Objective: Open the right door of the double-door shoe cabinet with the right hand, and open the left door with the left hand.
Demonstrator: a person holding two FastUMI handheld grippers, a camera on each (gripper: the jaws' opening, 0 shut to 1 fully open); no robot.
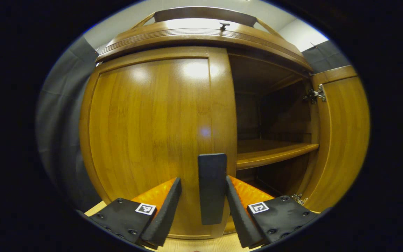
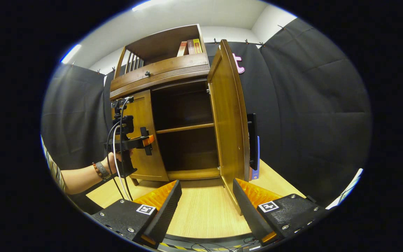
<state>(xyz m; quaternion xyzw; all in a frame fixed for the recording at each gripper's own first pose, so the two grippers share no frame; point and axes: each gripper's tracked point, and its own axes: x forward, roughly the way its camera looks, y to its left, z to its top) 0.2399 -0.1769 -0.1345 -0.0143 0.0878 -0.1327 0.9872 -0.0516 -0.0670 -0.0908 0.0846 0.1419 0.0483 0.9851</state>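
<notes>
Shoe cabinet [image 2: 173,105]: polished honey-brown wood with visible grain, ribbed cornice band under the top, standing at the far side of a pale wood-grain table [image 2: 201,210].
Left door [image 1: 159,140]: closed, glossy flat panel within a plain frame, lamp glare on its upper part.
Left door handle [image 1: 212,189]: dark, flat, upright rectangular bar with rounded corners, fixed near the door's right edge.
Right door [image 2: 229,126]: swung wide open, seen nearly edge-on; matching dark bar handle [image 2: 253,140] on its outer face; metal hinge [image 1: 316,93] at the upper inner corner.
Interior: dark cavity crossed by one horizontal wooden shelf [image 1: 271,152].
Drawer knob [image 1: 224,25]: small, dark, round, set in the band above the doors.
Books [image 2: 189,47]: a few upright spines in the open top compartment.
Left gripper [image 1: 201,206]: jaws spread, ribbed pads either side of the left door handle, gaps visible on both sides, not pinching; seen from the right gripper view [image 2: 147,140] at the left door, held by a hand [image 2: 117,157] with a wristband.
Right gripper [image 2: 206,206]: jaws spread, empty, over the table near the open right door.
</notes>
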